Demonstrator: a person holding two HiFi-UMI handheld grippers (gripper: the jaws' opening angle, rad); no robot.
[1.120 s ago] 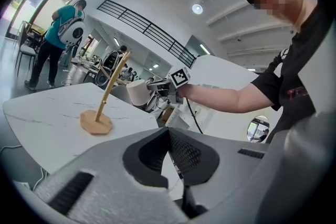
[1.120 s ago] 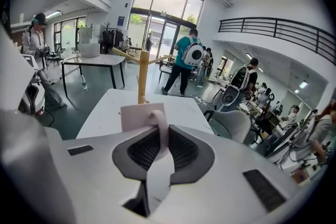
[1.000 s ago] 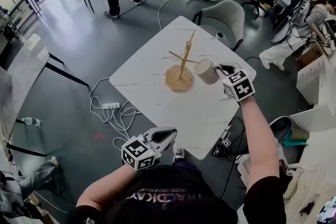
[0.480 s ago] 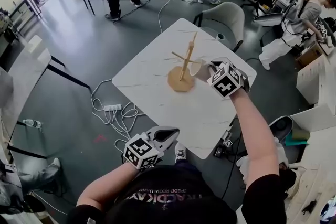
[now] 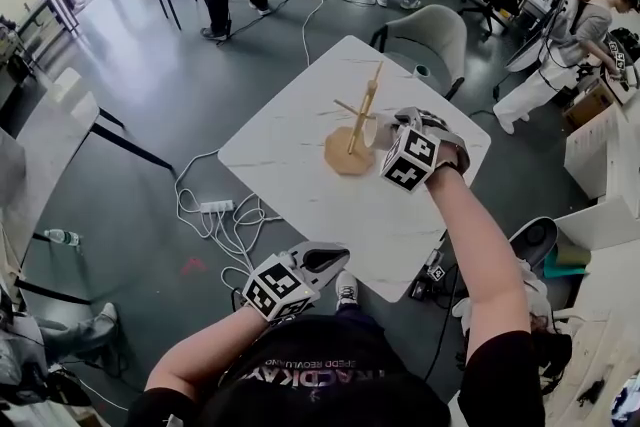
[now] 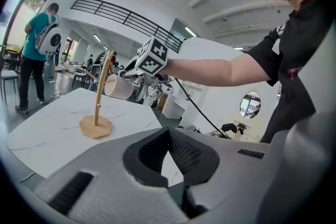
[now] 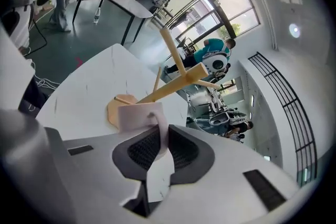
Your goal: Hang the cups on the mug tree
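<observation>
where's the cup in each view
Head view: the cup is right of centre, just right of the mug tree's pole.
Left gripper view: upper left, right of the pole.
Right gripper view: centre, its handle in the right gripper's jaws, the tree behind.
Shared landmark: the mug tree.

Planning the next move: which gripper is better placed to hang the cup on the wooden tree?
Right. The right gripper holds the cup by its handle, close beside the tree. The left gripper is shut, empty, and off the table's near edge.
</observation>
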